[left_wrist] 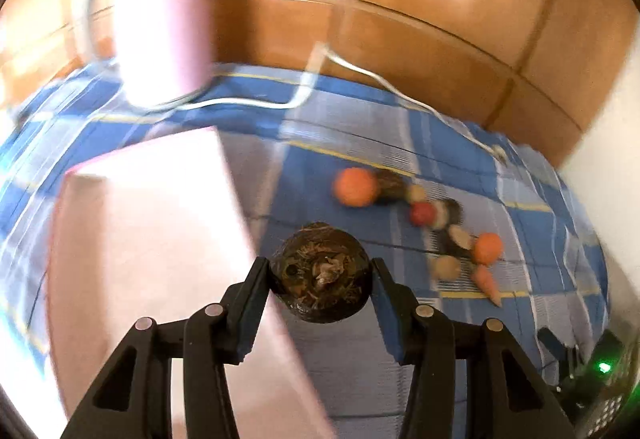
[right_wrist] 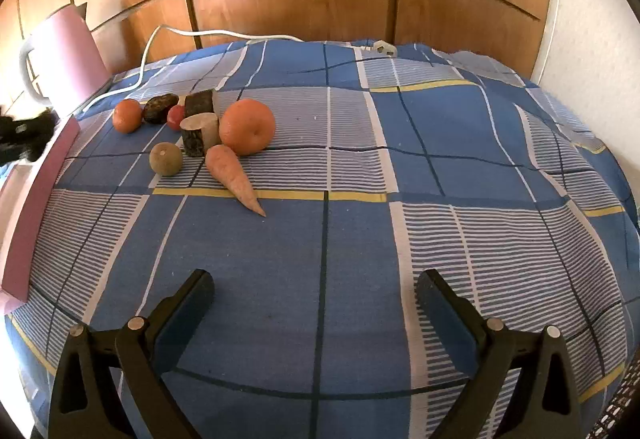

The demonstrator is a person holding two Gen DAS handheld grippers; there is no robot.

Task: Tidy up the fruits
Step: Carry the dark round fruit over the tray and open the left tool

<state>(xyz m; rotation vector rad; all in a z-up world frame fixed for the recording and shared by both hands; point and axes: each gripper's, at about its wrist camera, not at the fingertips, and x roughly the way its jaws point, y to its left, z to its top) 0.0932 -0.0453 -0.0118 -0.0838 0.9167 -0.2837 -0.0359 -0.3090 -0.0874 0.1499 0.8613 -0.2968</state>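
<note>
Left tongs point(left_wrist: 320, 279) clamp a dark root chunk point(left_wrist: 320, 271), just right of the pink box point(left_wrist: 140, 259). Right tongs point(right_wrist: 316, 299) gape empty; carrot point(right_wrist: 236, 175) ahead-left, tip toward them.

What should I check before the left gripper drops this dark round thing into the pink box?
1. Grip: left gripper shut on the dark round item, a finger on each side. Ok.
2. Position over the pink box: the item appears at the box's right edge, not over its inside. Not ok.
3. Box contents: left wrist view too blurred. Cannot tell.
4. Right gripper: open, holding nothing, apart from the pile. Ok.
5. Remaining pile: large orange, carrot and other pieces on the blue checked cloth. Ok.
</note>
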